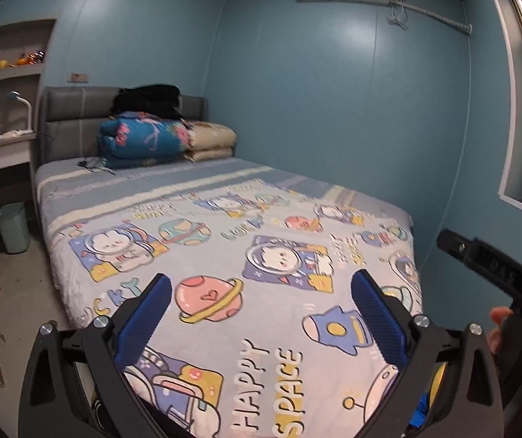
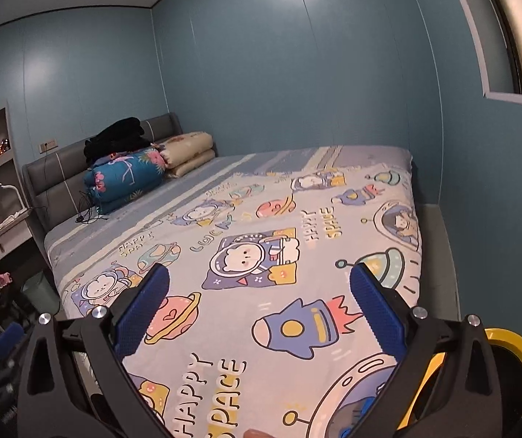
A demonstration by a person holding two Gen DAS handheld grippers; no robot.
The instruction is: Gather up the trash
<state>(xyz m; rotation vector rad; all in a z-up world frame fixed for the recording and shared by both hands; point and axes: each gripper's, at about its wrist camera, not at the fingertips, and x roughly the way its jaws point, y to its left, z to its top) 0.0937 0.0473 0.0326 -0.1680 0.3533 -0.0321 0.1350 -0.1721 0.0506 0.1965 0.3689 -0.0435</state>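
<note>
Both the left gripper [image 1: 261, 314] and the right gripper [image 2: 259, 310] have their jaws released wide, holding nothing, above the bed [image 1: 224, 226]. No trash shows on the sheet; a green bin [image 1: 12, 226] stands on the floor beside the bed, so collecting seems finished or not begun

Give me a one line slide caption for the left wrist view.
Left gripper, fingers open and empty, over a space-print bedsheet; pale green bin beside the bed.

Pale green trash bin [image 1: 12, 226] upright on floor beside bed.
</note>
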